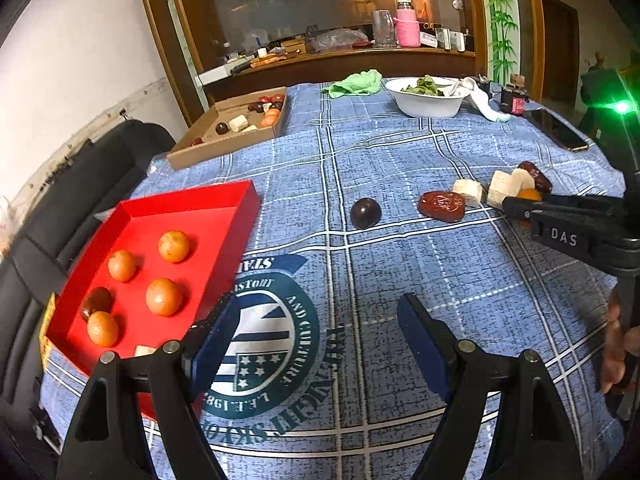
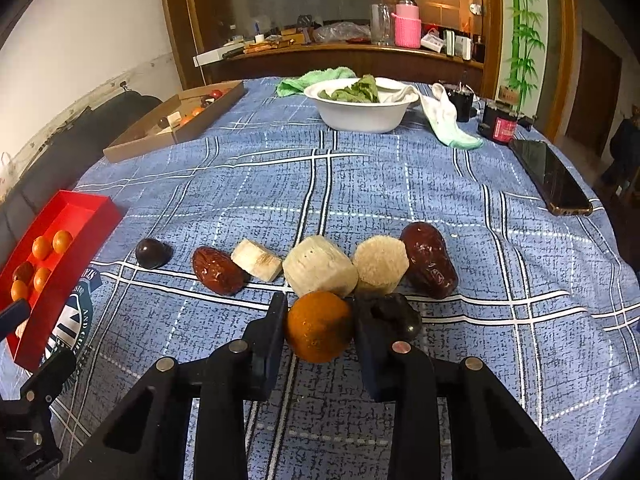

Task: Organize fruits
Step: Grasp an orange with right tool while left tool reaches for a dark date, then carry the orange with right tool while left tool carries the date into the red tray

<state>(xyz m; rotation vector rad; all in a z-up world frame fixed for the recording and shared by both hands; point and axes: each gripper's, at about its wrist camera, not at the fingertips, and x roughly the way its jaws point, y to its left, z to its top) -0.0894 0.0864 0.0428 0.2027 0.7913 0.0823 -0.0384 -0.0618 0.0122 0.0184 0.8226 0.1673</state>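
Observation:
My right gripper (image 2: 320, 322) is shut on a small orange fruit (image 2: 319, 326) low over the blue checked cloth; it also shows in the left wrist view (image 1: 529, 195). Just beyond it lie pale cut chunks (image 2: 320, 266), two red dates (image 2: 217, 270) (image 2: 428, 260) and a dark round fruit (image 2: 151, 253). A dark date (image 2: 400, 316) lies beside the right finger. My left gripper (image 1: 320, 320) is open and empty beside the red tray (image 1: 224, 204), which holds several orange fruits (image 1: 164, 297) and a dark one (image 1: 95, 302).
A cardboard box (image 1: 240, 136) with more fruit sits far left. A white bowl (image 2: 360, 118) of greens, a green cloth (image 2: 312, 80), a sock (image 2: 444, 118), a jar (image 2: 498, 126) and a phone (image 2: 550, 178) lie at the back and right. A black chair (image 1: 60, 208) stands left of the table.

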